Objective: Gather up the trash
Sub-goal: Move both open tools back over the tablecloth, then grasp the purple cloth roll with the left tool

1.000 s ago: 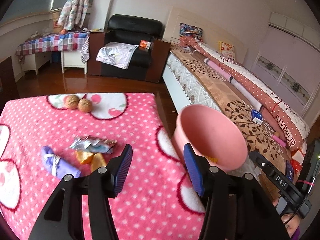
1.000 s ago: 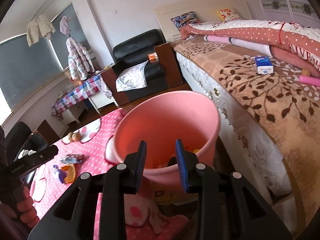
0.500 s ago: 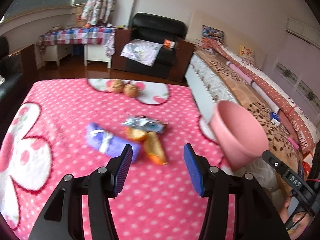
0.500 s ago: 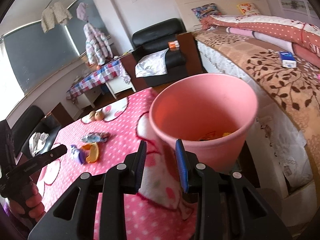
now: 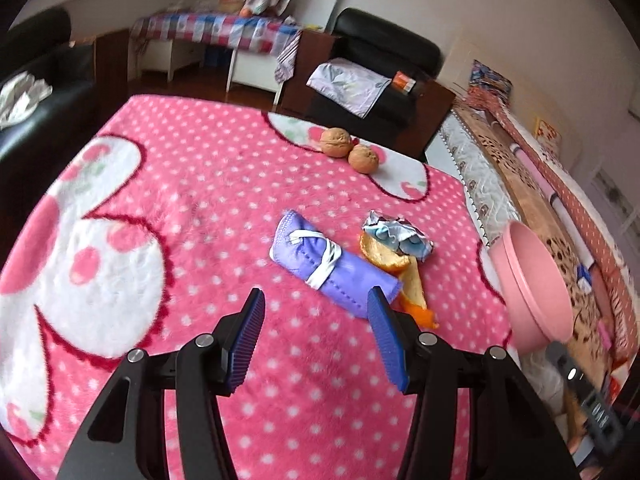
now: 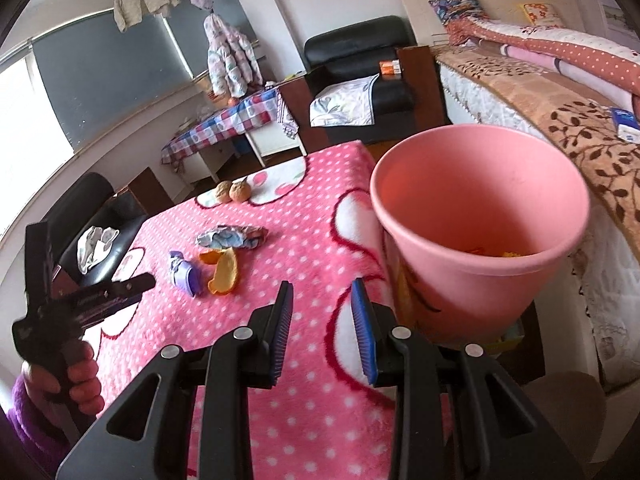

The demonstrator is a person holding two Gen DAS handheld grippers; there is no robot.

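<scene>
left wrist view: our left gripper hangs spread and empty just before the rolled purple cloth bundle on the pink polka-dot blanket. orange peel and a crumpled foil wrapper touch the bundle's far side. our right gripper, parted and grasping nothing, sits beside the round pink plastic bin.

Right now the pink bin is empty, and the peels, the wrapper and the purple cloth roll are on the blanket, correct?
Not quite: the pink bin isn't empty. The right wrist view shows orange scraps at its bottom. The peels, wrapper and purple cloth roll are on the blanket, as you said.
</scene>
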